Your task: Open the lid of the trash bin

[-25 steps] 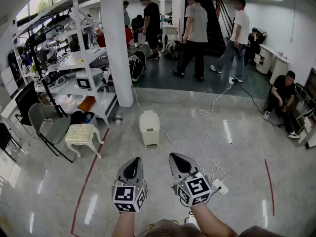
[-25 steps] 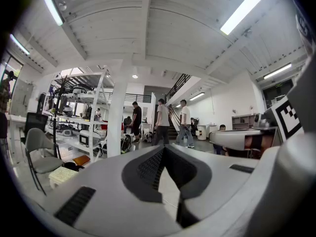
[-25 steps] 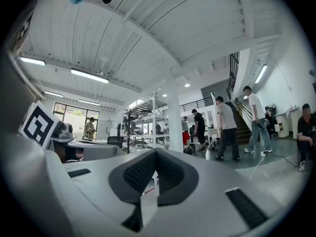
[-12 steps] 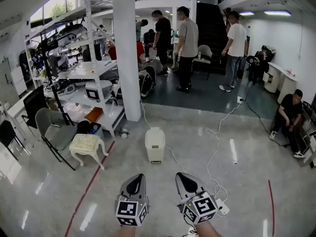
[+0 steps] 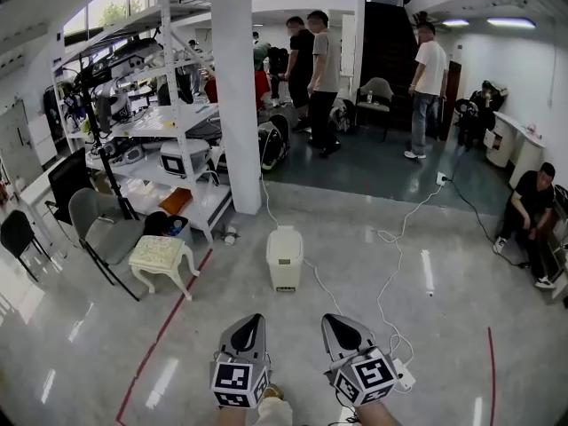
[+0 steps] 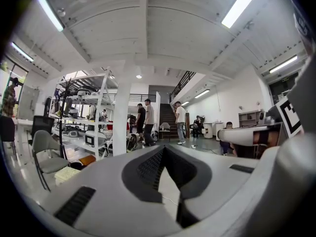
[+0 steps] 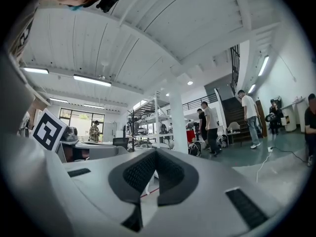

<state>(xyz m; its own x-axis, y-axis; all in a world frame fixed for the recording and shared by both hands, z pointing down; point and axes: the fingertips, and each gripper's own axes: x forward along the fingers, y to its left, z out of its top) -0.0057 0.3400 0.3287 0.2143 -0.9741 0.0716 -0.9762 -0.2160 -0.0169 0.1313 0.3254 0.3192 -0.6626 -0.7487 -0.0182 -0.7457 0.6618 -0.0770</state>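
Glossy grey floor fills the near ground of a busy workshop. Lowest in the head view, the left hand-held gripper (image 5: 251, 325) and the right hand-held gripper (image 5: 335, 324) hang side by side, each with its jaws together and nothing between them, as both gripper views confirm. Just right of them lies a power strip (image 5: 401, 378), and a white cable (image 5: 321, 284) snakes from there up toward the trash bin (image 5: 284, 257). The bin stands alone on the floor, well apart from both grippers, with its lid (image 5: 284, 240) down. Left of it is a small stool (image 5: 160, 256), and behind it a white pillar (image 5: 238, 96); people (image 5: 319, 69) stand farther back. The walk in is likely the first hazard: a foot could catch the cable. Closed jaws would only knock the lid, so they probably need to part first. The bin looks light and may slide or tip on the polished floor. How the lid hinges cannot be told from here.
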